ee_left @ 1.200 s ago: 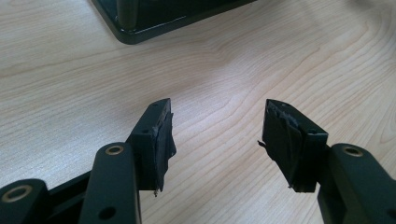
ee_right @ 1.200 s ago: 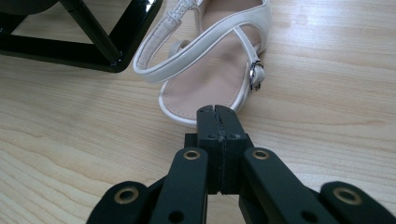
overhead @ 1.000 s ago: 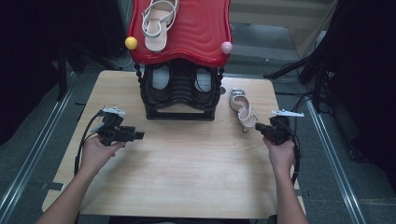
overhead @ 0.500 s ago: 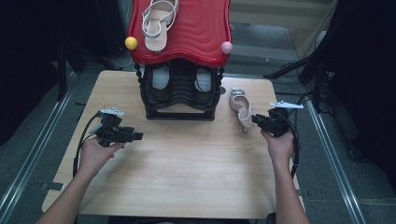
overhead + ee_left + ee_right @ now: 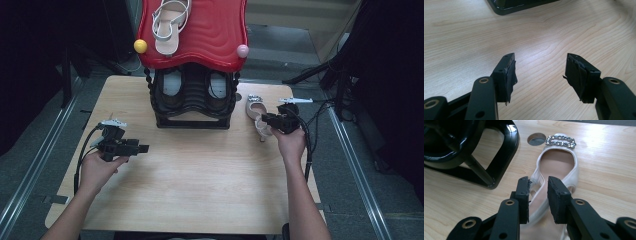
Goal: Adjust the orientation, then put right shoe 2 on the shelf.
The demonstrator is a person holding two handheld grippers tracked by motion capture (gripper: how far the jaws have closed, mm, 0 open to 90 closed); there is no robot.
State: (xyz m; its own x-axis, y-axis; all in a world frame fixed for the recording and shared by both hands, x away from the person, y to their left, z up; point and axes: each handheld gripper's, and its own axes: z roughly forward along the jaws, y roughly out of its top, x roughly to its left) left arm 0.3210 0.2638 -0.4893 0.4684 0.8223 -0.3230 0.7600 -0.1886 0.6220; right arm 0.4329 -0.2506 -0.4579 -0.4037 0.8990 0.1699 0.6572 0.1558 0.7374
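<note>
A pale slingback shoe (image 5: 254, 107) with a rhinestone band (image 5: 560, 141) lies on the wooden table (image 5: 210, 180), just right of a black shoe rack (image 5: 192, 107). My right gripper (image 5: 266, 120) hovers at the shoe's heel end. In the right gripper view, my right gripper (image 5: 538, 183) has just been opening. Its jaws stand a narrow gap apart over the shoe's (image 5: 557, 162) heel strap, and the pads press on nothing. My left gripper (image 5: 144, 148) is held low at the table's left. My left gripper (image 5: 540, 63) is open wide over bare wood.
The rack carries a red wavy top (image 5: 212, 37) with a pale sandal (image 5: 170, 25) on it, a yellow ball (image 5: 140, 46) and a pink ball (image 5: 242, 50) at its corners. A pair of dark shoes (image 5: 172, 82) sits inside. A round hole (image 5: 536, 139) is in the table by the shoe's toe.
My right gripper has moved away from the person and slightly left, up to the shoe's heel, and its jaws have parted. The left hand has stayed put.
</note>
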